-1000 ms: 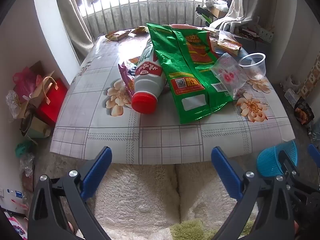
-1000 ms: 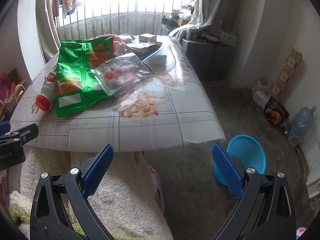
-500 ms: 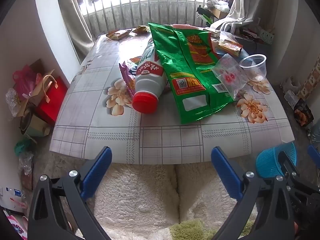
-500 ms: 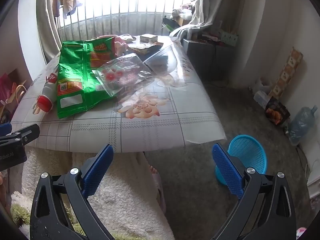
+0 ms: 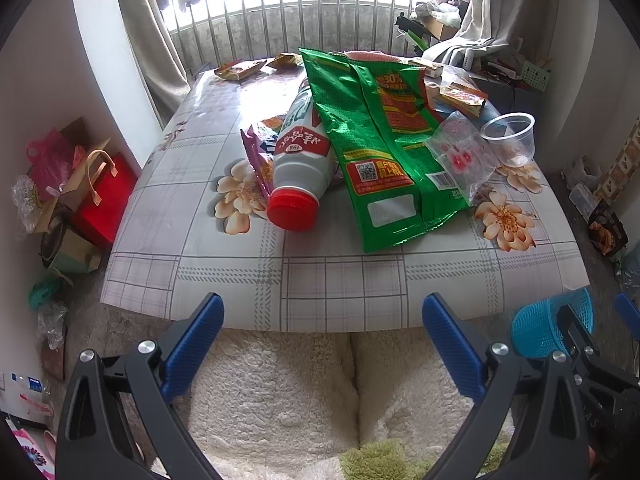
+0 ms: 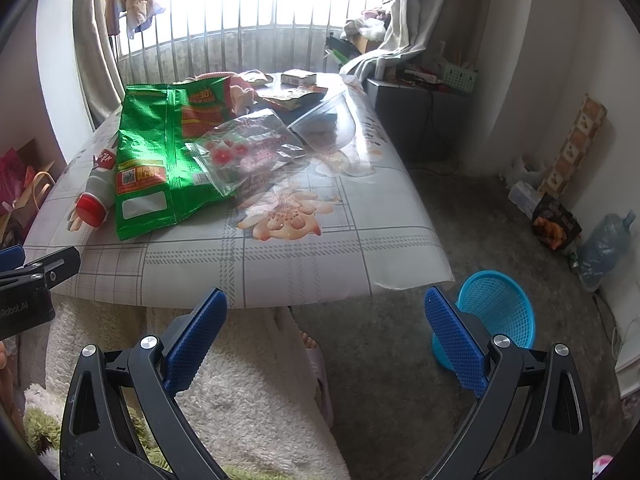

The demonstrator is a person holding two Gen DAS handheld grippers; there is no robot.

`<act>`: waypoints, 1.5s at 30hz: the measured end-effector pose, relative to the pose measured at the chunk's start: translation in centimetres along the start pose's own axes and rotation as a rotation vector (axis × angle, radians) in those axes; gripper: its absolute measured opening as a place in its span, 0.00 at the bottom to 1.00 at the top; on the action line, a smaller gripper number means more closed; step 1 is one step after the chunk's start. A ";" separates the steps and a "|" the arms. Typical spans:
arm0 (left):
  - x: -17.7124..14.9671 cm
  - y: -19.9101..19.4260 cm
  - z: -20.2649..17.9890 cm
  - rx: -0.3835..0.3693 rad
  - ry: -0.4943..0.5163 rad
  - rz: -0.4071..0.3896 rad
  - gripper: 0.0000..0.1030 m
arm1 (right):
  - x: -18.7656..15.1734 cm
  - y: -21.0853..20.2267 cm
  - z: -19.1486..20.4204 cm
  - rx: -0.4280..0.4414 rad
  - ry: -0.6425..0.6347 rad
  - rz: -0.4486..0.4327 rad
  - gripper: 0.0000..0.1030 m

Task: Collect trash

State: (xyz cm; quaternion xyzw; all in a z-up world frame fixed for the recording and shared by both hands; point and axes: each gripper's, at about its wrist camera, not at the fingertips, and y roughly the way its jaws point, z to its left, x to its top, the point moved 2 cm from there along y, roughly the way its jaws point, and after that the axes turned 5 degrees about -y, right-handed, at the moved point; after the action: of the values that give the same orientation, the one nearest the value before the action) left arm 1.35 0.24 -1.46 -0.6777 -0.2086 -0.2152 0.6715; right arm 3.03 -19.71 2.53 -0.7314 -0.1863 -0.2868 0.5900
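While both grippers hang short of the table's near edge, their jaws stand wide apart with nothing between them: the left gripper [image 5: 322, 316] over a white fleecy lap, the right gripper [image 6: 326, 310] over the floor beside it. Beyond the left one, on the table [image 5: 320, 280], a white bottle [image 5: 302, 168] with a red cap lies on its side, cap toward the camera, resting on a purple wrapper [image 5: 256, 156]. A green snack bag [image 5: 376, 140] lies flat, touching the bottle's right side, and a clear plastic bag [image 5: 460, 156] overlaps its right edge. Just beyond that stands 1 clear plastic cup [image 5: 510, 136]. More wrappers [image 5: 240, 69] lie at the far end. On the floor right of the table sits a blue basket [image 6: 498, 312].
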 end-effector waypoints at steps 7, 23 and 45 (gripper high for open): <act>0.0 0.0 0.0 -0.001 -0.002 0.000 0.95 | 0.0 0.0 0.0 0.001 0.002 -0.001 0.92; -0.1 -0.1 0.2 -0.002 -0.002 0.002 0.95 | -0.1 0.1 -0.1 0.002 0.005 -0.001 0.92; 0.2 0.0 0.4 -0.001 -0.003 0.004 0.95 | 0.1 0.0 0.2 0.000 0.005 0.000 0.92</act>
State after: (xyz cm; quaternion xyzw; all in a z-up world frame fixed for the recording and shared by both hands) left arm 1.48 0.63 -1.37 -0.6786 -0.2081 -0.2131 0.6714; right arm 3.13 -19.49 2.52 -0.7307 -0.1849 -0.2884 0.5906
